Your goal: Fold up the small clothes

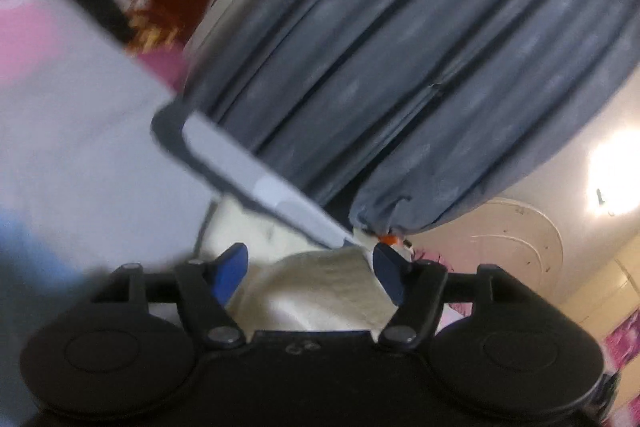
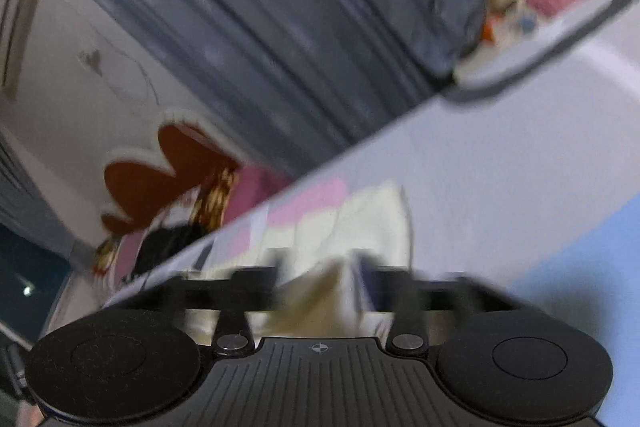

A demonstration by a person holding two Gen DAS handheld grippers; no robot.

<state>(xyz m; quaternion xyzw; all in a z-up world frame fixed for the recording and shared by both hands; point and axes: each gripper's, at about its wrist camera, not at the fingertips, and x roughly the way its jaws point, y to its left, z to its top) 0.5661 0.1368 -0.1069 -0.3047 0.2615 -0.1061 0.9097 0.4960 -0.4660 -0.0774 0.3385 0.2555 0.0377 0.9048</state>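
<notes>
A cream-white small garment (image 1: 320,291) lies bunched on the pale table (image 1: 80,155), right in front of the left wrist camera. My left gripper (image 1: 310,267) has its blue fingers (image 1: 230,267) spread wide, and the cloth fills the gap without being pinched. In the blurred right wrist view the same cream garment (image 2: 360,219) stretches away over the table (image 2: 480,167). My right gripper (image 2: 322,267) also stands open, with a fold of the cloth rising between its dark fingers.
A grey pleated curtain (image 1: 420,59) hangs behind the table's dark-rimmed edge (image 1: 240,163). A red heart-shaped decoration (image 2: 160,179) is on the wall, with pink and black items (image 2: 168,243) below it. A bright lamp (image 1: 616,175) glares at right. A blue patch (image 2: 580,247) covers part of the table.
</notes>
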